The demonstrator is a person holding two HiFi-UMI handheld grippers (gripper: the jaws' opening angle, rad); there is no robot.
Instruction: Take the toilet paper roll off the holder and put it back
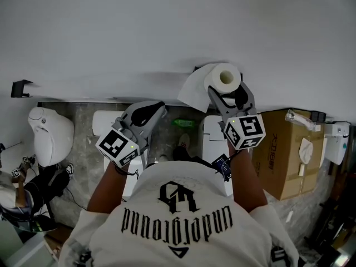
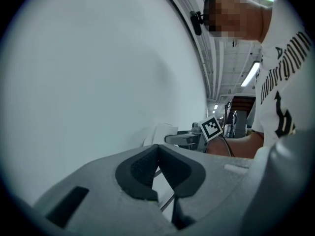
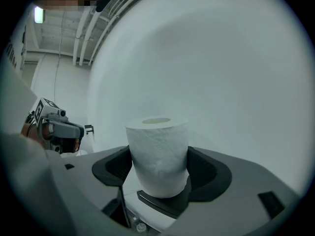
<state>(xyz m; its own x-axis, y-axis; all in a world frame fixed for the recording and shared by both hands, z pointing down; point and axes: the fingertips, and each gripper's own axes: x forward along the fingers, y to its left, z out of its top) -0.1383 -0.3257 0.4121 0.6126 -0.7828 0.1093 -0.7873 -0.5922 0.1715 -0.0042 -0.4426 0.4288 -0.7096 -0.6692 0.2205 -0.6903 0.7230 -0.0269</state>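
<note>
1. Filling the upper half of the head view is a plain white wall (image 1: 167,26). It meets a grey stone floor (image 1: 83,121) lower in the frame.
2. A person's white shirt (image 1: 178,227) with dark lettering takes up the bottom centre, and both forearms reach up from it toward the wall.
3. A brown cardboard box (image 1: 286,154) stands on the floor at the right edge, against the wall.
4. A white toilet (image 1: 50,135) sits at the left edge of the frame, well apart from the box.
5. The right gripper (image 1: 228,88) is raised just right of centre, near the wall, with its marker cube (image 1: 245,131) below it. In the right gripper view its fingers (image 3: 115,166) are spread to the roll's width and pinch it from both sides.
6. The left gripper (image 1: 153,110) hangs lower and left of centre, apart from the roll. In the left gripper view its fingers (image 2: 140,171) are pressed together at the tips with nothing between them.
7. The toilet paper roll (image 1: 222,79) is held upright between the right fingers, just in front of the wall, with its hollow core facing the head camera. In the right gripper view the roll (image 3: 157,156) stands on end at the middle of the frame.
8. A loose sheet (image 1: 192,93) hangs from the roll toward the left.
9. A small dark bracket (image 1: 197,69) shows on the wall at the roll's upper left. I cannot tell whether the roll touches it.
</note>
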